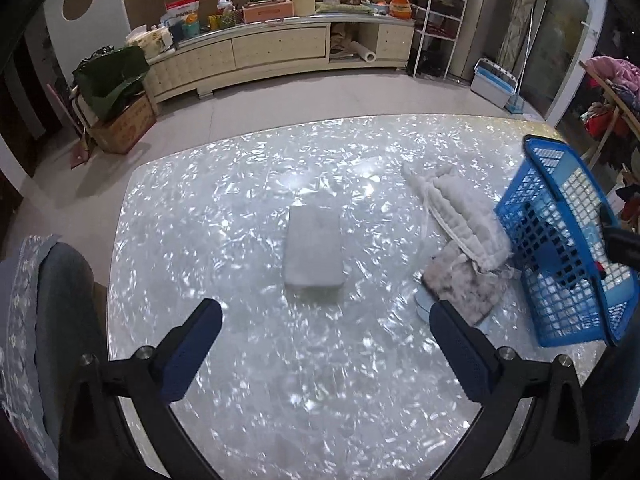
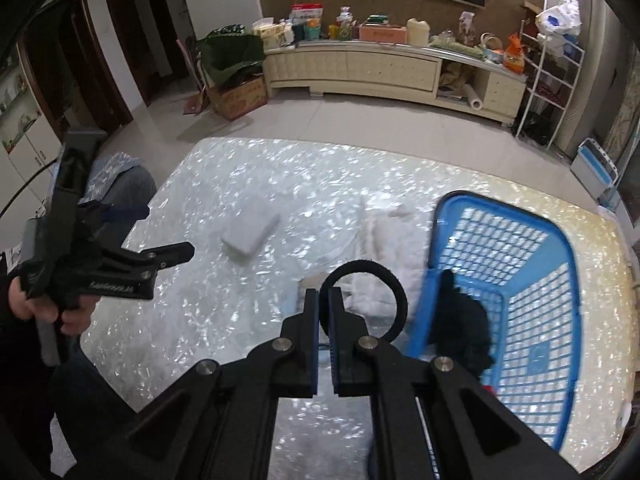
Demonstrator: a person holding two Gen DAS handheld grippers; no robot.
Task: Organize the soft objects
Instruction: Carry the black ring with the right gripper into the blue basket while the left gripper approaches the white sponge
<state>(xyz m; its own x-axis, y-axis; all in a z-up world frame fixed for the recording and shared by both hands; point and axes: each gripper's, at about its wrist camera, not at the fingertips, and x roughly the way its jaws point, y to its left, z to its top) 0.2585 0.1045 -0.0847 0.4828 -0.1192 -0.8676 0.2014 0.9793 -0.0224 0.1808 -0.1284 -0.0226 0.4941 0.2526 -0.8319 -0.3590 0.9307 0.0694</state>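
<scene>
My right gripper [image 2: 324, 300] is shut on a black ring-shaped band [image 2: 394, 284] and holds it above the table, just left of the blue basket [image 2: 568, 280]. A black soft item [image 2: 464, 328] lies in the basket. My left gripper [image 1: 326, 320] is open and empty above the table, with a white sponge block [image 1: 314, 250] ahead of it. A white fluffy cloth [image 1: 456, 208] and a grey-pink cloth [image 1: 464, 284] lie beside the basket [image 1: 568, 248]. The left gripper also shows in the right wrist view [image 2: 160, 236].
The shiny pearl-pattern table [image 1: 280, 380] carries everything. A chair with patterned fabric [image 1: 36, 300] stands at the table's left edge. A long cream cabinet [image 1: 272, 52] with clutter, a cardboard box [image 1: 124, 128] and a white rack [image 1: 436, 20] stand beyond on the floor.
</scene>
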